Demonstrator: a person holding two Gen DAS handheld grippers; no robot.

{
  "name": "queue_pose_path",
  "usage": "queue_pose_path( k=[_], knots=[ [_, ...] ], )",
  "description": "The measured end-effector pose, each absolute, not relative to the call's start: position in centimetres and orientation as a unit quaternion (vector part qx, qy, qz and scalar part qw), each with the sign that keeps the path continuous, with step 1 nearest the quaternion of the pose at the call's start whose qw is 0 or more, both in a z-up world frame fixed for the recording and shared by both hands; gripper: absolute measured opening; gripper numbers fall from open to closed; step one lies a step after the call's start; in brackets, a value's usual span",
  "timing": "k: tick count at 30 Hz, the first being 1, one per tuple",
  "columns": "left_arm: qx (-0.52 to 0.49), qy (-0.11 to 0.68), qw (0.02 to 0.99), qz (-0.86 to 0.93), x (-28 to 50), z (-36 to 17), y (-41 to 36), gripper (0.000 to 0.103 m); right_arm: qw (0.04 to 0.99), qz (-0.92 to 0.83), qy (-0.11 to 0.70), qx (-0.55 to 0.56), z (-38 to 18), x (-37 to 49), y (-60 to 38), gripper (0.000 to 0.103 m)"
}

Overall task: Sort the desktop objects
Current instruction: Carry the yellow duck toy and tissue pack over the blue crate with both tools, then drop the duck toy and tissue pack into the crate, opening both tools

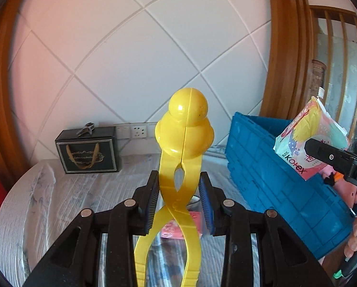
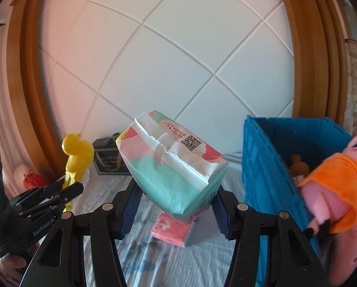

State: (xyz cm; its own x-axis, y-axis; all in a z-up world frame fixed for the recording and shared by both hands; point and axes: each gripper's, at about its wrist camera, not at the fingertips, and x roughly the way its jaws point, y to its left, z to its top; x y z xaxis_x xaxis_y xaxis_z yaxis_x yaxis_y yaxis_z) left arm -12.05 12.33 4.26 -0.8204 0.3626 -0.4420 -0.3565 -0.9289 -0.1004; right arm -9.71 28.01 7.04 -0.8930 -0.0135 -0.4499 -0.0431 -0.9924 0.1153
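In the left wrist view, the left claw [image 1: 180,191] was clenched on the yellow duck-shaped tongs [image 1: 183,157], its pads pressing the toy just below the moulded duck head, at the slot above the crossed handles. The tongs' long axis ran straight ahead along the fingers, head up and away, handles trailing back toward the camera. The blue crate [image 1: 286,191] lay to the right of this claw, near but not under it. At the right edge of the view the other claw carried the sanitary pad pack [image 1: 307,143] above the crate's near wall.

In the right wrist view, the right claw [image 2: 176,205] was grasping the pad pack [image 2: 173,167] by its lower end, so the pack stood tilted, its sealed seam uppermost. The crate [image 2: 262,167] sat just to the right of this claw, open, with a pink plush pig [image 2: 333,191] leaning over its rim. A small pink packet [image 2: 172,228] lay on the striped bed sheet [image 2: 154,263] below the pack. The left claw [image 2: 66,191] and its tongs showed far off at the left, so the right hand appeared nearer the crate; its drop would probably call for only a short move rightward.
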Motion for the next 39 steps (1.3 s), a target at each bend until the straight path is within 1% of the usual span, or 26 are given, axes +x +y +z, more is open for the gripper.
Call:
queue_pose_path(
  k=[6, 9, 16, 21, 24, 27, 30, 34, 35, 36, 39],
  knots=[
    [-0.21, 0.001, 0.248, 0.946, -9.4, 6.5, 20.3, 0.032, 0.058, 0.977, 0.073, -0.189, 10.1, -4.1, 35.4, 0.055],
    [-0.203, 0.001, 0.287, 0.936, -7.4, 8.1, 25.7, 0.032, 0.099, 0.978, 0.076, -0.17, 11.0, -1.5, 39.7, 0.055],
    [-0.187, 0.01, 0.371, 0.91, -3.8, 10.9, 37.2, 0.032, 0.177, 0.968, 0.096, -0.148, 11.6, 3.6, 50.2, 0.055],
    [-0.202, 0.016, 0.408, 0.89, -3.3, 11.7, 43.5, 0.032, 0.204, 0.962, 0.106, -0.149, 10.9, 4.4, 55.2, 0.055],
    [-0.221, 0.035, 0.408, 0.885, -3.6, 11.0, 46.9, 0.032, 0.204, 0.959, 0.111, -0.161, 10.2, 4.3, 56.5, 0.055],
    [-0.249, 0.068, 0.39, 0.884, -5.0, 8.9, 49.5, 0.032, 0.206, 0.956, 0.105, -0.179, 9.0, 3.5, 57.3, 0.055],
    [-0.279, 0.084, 0.369, 0.882, -6.0, 6.8, 50.8, 0.033, 0.212, 0.951, 0.101, -0.199, 7.0, 2.7, 58.1, 0.056],
    [-0.292, 0.106, 0.344, 0.886, -6.4, 5.2, 51.3, 0.033, 0.236, 0.941, 0.081, -0.229, 5.4, 1.7, 59.0, 0.056],
    [-0.291, 0.106, 0.343, 0.887, -6.2, 5.1, 51.2, 0.036, 0.234, 0.94, 0.084, -0.232, 5.2, 1.6, 59.3, 0.056],
    [-0.289, 0.106, 0.344, 0.887, -6.0, 5.1, 51.1, 0.043, 0.235, 0.94, 0.084, -0.234, 5.0, 1.6, 59.4, 0.056],
    [-0.276, 0.11, 0.342, 0.891, -4.8, 5.7, 51.4, 0.055, 0.238, 0.938, 0.083, -0.238, 4.9, 1.4, 59.8, 0.057]
  ],
)
